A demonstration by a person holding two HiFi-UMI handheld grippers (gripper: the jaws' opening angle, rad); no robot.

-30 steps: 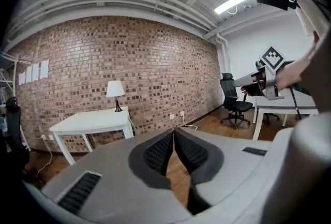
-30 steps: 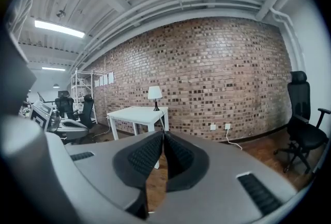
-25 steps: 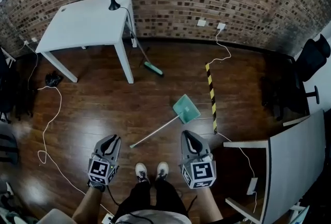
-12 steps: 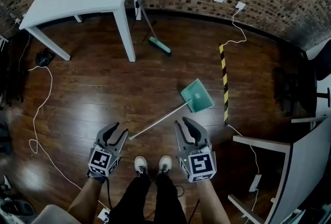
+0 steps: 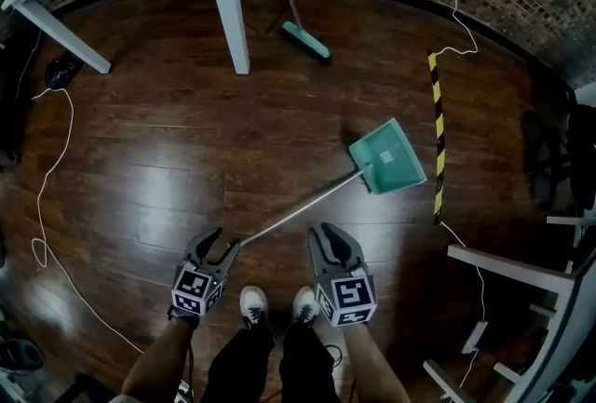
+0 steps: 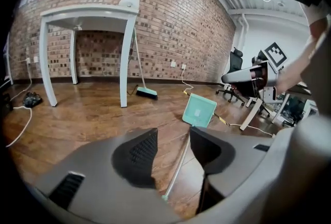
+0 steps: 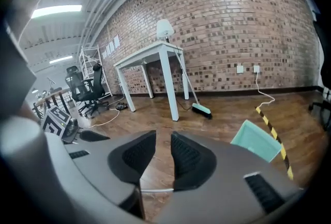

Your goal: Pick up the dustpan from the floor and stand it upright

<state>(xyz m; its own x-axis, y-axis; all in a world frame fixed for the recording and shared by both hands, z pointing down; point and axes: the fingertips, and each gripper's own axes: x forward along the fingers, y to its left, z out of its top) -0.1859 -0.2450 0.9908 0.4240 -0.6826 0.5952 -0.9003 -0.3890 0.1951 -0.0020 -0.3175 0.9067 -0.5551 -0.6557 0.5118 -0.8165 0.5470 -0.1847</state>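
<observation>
The dustpan (image 5: 386, 159) lies on the wooden floor (image 5: 168, 159) and is not standing. It has a mint-green scoop (image 6: 199, 110), nearly square, with a small pale patch at its middle. A long, thin, silver handle (image 5: 298, 210) goes out from one edge of the scoop. In the head view the handle runs slanted down to the left, and its free end has a small green tip. The scoop rests just beside a yellow-and-black striped tape (image 5: 436, 131). I cannot tell whether the scoop lies fully flat.
</observation>
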